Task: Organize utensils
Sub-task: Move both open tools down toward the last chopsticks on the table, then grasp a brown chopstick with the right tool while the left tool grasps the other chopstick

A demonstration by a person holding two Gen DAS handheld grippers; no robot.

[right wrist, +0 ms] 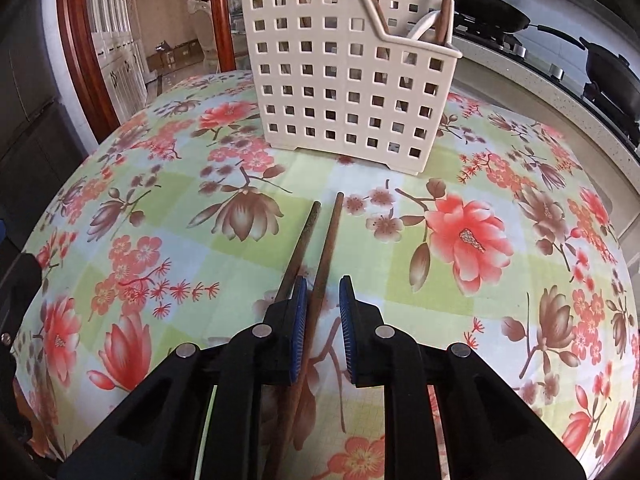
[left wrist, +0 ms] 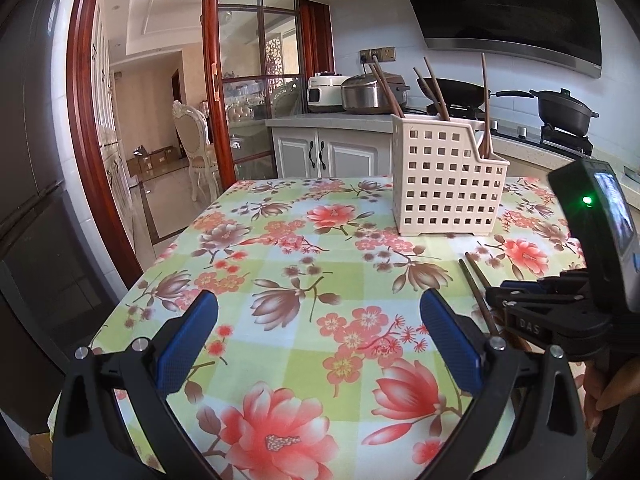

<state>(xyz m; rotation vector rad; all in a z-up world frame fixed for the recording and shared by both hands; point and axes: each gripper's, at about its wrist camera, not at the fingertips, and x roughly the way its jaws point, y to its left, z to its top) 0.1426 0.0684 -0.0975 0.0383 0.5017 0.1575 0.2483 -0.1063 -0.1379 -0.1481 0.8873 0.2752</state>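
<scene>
Picking up chopsticks: my right claw [right wrist: 323, 300] sits narrow around one chopstick [right wrist: 325, 248], pads not pressing yet. Next, squeeze, lift, drop into the basket [right wrist: 340, 80] at 12 o'clock. Left claw [left wrist: 318, 344] hangs wide, empty.

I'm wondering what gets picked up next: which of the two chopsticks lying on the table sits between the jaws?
The lighter brown chopstick, the right one of the pair. The darker chopstick passes outside the right gripper's left jaw.

1. The left wrist camera looks forward and slightly downward past its fingers [left wrist: 188, 340], far from the basket [left wrist: 444, 184].
2. The right wrist camera tilts steeper, nearer beyond its fingers [right wrist: 298, 328]; both share the basket [right wrist: 348, 76] and tablecloth [right wrist: 400, 256].
</scene>
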